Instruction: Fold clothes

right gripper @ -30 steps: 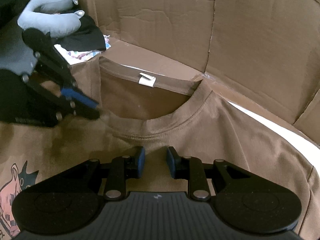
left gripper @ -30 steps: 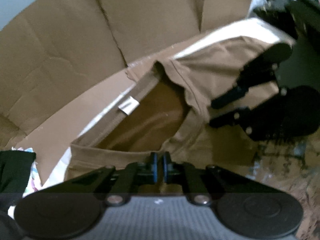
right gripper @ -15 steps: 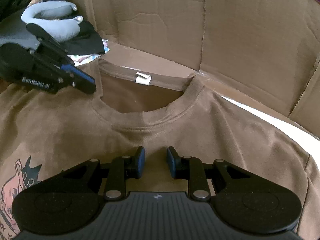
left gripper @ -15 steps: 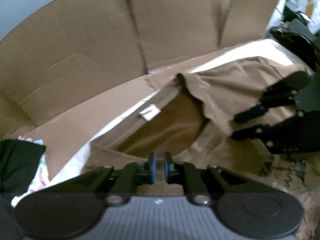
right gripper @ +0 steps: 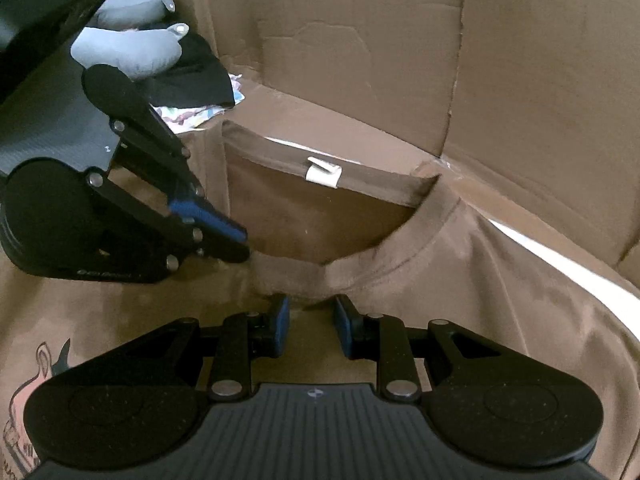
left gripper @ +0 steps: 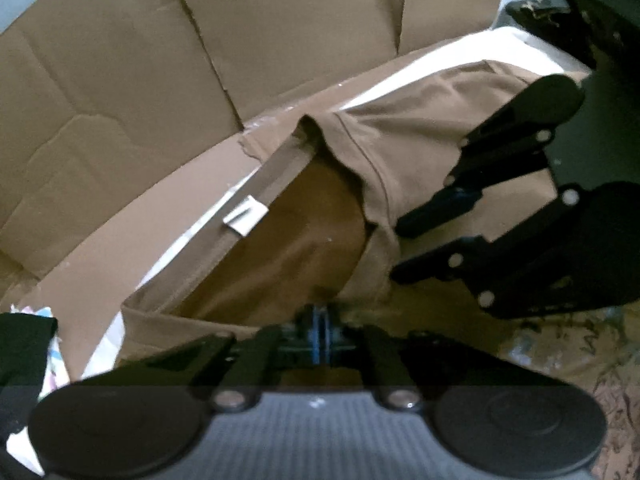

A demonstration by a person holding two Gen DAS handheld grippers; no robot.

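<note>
A brown T-shirt (right gripper: 460, 280) lies front up with its neck opening toward the cardboard wall; a white label (right gripper: 323, 171) sits inside the back collar. It also shows in the left wrist view (left gripper: 420, 136). My left gripper (left gripper: 319, 322) is shut on the front collar edge at the left of the neck; it also shows in the right wrist view (right gripper: 236, 246). My right gripper (right gripper: 310, 320) is open, its jaws on either side of the front collar, which bunches between them. It shows in the left wrist view (left gripper: 394, 248) too.
Cardboard walls (right gripper: 360, 40) stand close behind the shirt. A pile with a grey cushion (right gripper: 128, 50) and black cloth (right gripper: 192, 84) lies at the far left. A printed graphic (right gripper: 28, 392) is on the shirt's chest. White table surface (left gripper: 440, 64) shows beside the shirt.
The left gripper closed fully on the collar and pulled it toward the right gripper. The front collar now bunches between the right gripper's open jaws.
</note>
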